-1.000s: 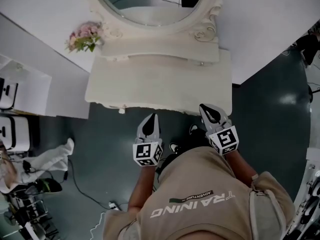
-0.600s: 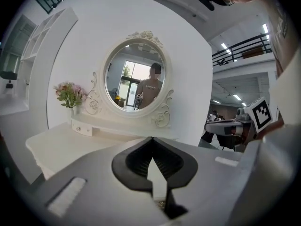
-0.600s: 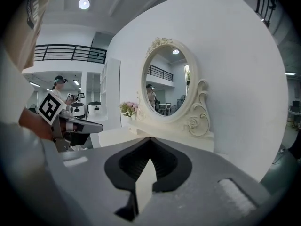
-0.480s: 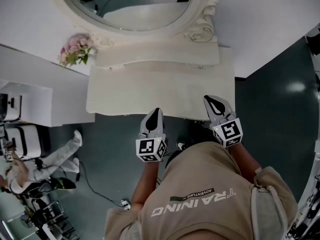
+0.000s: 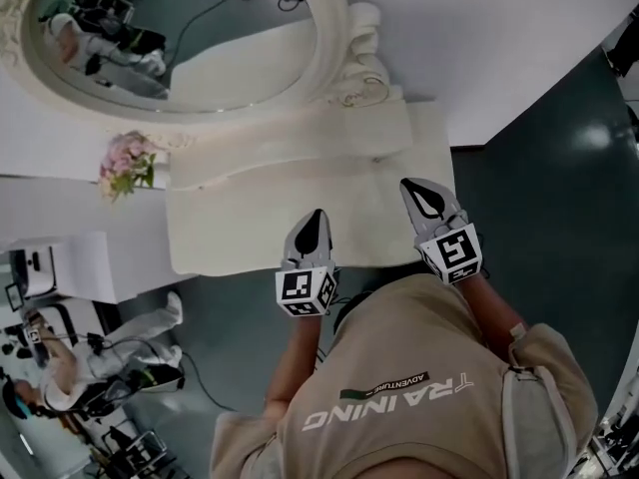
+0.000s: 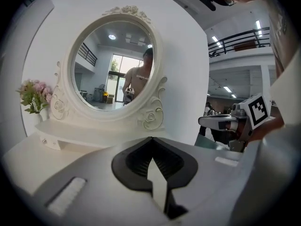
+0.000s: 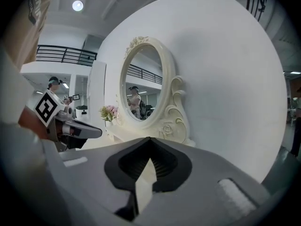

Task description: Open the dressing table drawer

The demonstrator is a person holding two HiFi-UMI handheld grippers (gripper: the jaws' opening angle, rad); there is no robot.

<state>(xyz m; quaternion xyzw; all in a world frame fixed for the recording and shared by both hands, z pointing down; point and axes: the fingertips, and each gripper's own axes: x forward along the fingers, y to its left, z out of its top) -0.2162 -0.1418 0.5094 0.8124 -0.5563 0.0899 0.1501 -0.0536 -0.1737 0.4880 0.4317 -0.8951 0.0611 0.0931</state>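
In the head view the left tongs (image 5: 316, 218) and right tongs (image 5: 417, 190) are held out side by side, well apart, both pointing at the cream dressing table (image 5: 240, 223); their tips lie over the near edge of its top, the right pair close to the right-hand corner; the drawer front is hidden below that edge; ahead of the tips stands the oval mirror (image 5: 190, 48) in its carved frame, and a bunch of pink flowers (image 5: 125, 163) sits well off to the left of the left tongs. In the left gripper view the left tongs are closed, tips touching, with nothing between them; the mirror rises straight ahead on a raised shelf, a small knob (image 6: 44, 141) shows at that shelf's left end, and the right tongs appear off to the right. In the right gripper view the right tongs are closed too, tips together and empty; the mirror stands just ahead against the white wall (image 7: 221, 74), the flowers beyond it, and the left tongs are off to the left.
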